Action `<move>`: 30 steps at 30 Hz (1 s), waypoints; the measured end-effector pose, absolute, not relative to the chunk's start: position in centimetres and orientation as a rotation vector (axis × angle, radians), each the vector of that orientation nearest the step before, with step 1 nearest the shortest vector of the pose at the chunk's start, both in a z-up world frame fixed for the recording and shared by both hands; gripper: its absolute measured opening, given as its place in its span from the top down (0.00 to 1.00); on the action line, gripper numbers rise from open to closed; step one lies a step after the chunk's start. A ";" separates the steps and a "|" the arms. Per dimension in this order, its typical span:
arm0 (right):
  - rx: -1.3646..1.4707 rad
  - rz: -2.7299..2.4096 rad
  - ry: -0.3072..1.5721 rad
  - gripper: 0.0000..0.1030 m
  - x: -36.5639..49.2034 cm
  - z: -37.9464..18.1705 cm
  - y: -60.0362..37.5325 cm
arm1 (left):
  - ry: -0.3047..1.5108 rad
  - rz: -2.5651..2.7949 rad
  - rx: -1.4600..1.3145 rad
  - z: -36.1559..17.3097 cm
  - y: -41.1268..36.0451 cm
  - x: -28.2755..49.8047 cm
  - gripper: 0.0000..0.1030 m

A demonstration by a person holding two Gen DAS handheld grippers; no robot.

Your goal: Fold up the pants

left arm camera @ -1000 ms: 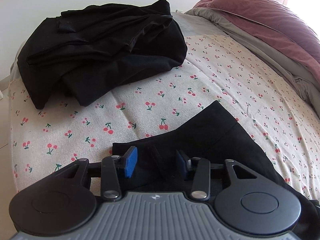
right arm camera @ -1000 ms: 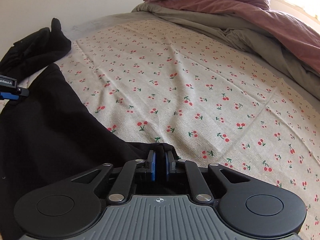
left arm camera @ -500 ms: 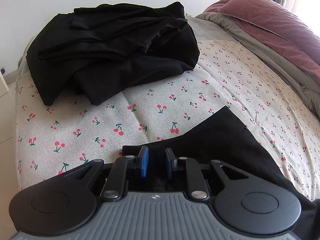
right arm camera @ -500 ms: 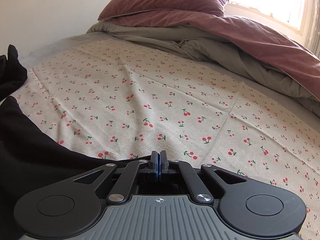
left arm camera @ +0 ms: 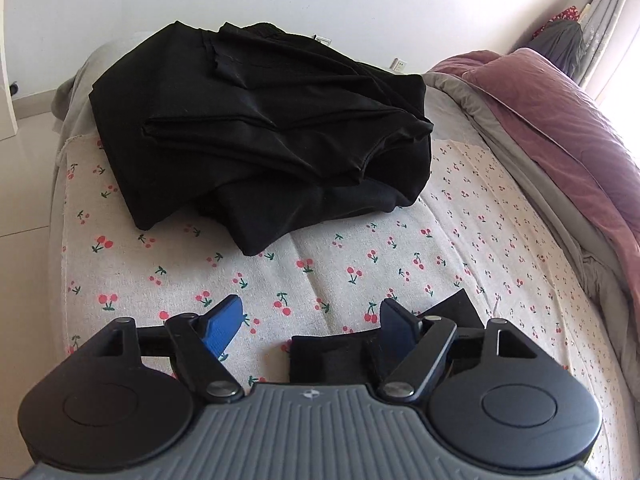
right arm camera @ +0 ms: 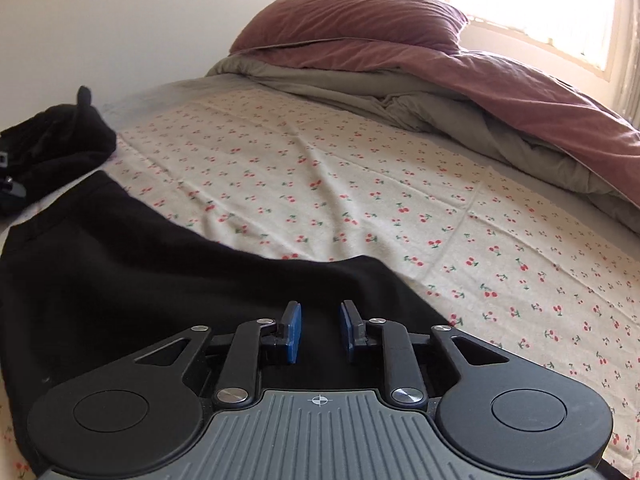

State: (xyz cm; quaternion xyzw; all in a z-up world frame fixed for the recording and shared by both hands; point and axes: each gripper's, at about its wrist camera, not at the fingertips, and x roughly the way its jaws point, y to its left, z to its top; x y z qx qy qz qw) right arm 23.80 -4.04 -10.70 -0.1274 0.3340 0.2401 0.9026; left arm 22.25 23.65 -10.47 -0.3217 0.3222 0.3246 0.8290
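The left gripper (left arm camera: 310, 326) tips down toward the bed. Its jaws are opening wide, and its blue pads (left arm camera: 222, 326) hold nothing; a corner of the black pants (left arm camera: 324, 360) lies just under them. The right gripper (right arm camera: 319, 332) tips down too. Its jaws are opening a little, with soft black pants (right arm camera: 160, 288) lying flat beneath them, but the pads do not squeeze the cloth. The pants rest on a cream sheet (right arm camera: 360, 200) dotted with tiny red cherries. A lumpy pile of black clothes (left arm camera: 264, 136) sits farther back. A puffy pink blanket (right arm camera: 520, 92) is bunched up by the pillow (right arm camera: 352, 20).
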 end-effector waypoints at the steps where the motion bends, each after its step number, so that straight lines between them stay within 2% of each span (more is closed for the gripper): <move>1: -0.258 0.534 0.697 0.69 22.2 -10.5 -3.7 | 0.694 0.685 -0.683 -10.5 23.8 21.9 0.13; 2: -0.243 0.565 0.702 0.67 21.0 -10.4 -3.6 | 0.714 0.672 -0.699 -10.8 23.9 21.5 0.08; 4: -0.220 0.628 0.724 0.62 17.9 -10.6 -3.1 | 0.772 0.637 -0.795 -12.0 24.3 20.7 0.07; 7: -0.352 0.715 0.704 0.61 13.5 -11.9 -1.6 | 0.830 0.560 -0.946 -14.2 24.2 20.6 0.05; 9: -0.353 0.734 0.712 0.61 12.0 -12.5 -1.1 | 0.817 0.557 -0.897 -14.5 23.1 21.3 0.00; 12: -0.260 0.747 0.737 0.61 11.7 -12.6 -0.9 | 0.798 0.560 -0.791 -14.7 21.4 22.5 0.02; 13: -0.256 0.757 0.731 0.61 11.5 -12.5 -0.7 | 0.789 0.568 -0.755 -14.6 20.9 22.9 0.19; 14: -0.262 0.767 0.729 0.61 11.3 -12.6 -0.3 | 0.780 0.567 -0.733 -14.6 20.7 23.3 0.48; 17: -0.286 0.788 0.796 0.62 11.3 -14.1 1.0 | 0.753 0.617 -0.734 -14.3 21.1 23.5 0.72; 20: -0.229 0.767 0.814 0.59 11.3 -14.6 1.3 | 0.644 0.624 -0.735 -12.7 21.5 22.7 0.78; 25: -0.146 0.785 0.854 0.60 12.0 -14.8 0.6 | 0.705 0.646 -0.639 -13.6 20.9 24.0 0.77; 27: -0.120 0.800 0.865 0.60 12.3 -14.7 -0.1 | 0.744 0.630 -0.610 -14.0 21.0 24.6 0.70; 28: -0.105 0.808 0.876 0.60 12.5 -14.6 -0.4 | 0.772 0.605 -0.587 -13.9 21.0 25.0 0.55; 29: -0.093 0.817 0.888 0.60 12.7 -14.4 -0.9 | 0.803 0.597 -0.576 -13.7 21.2 25.1 0.32; 30: -0.075 0.828 0.901 0.58 12.8 -13.9 -1.8 | 0.813 0.621 -0.581 -13.4 21.5 25.1 0.26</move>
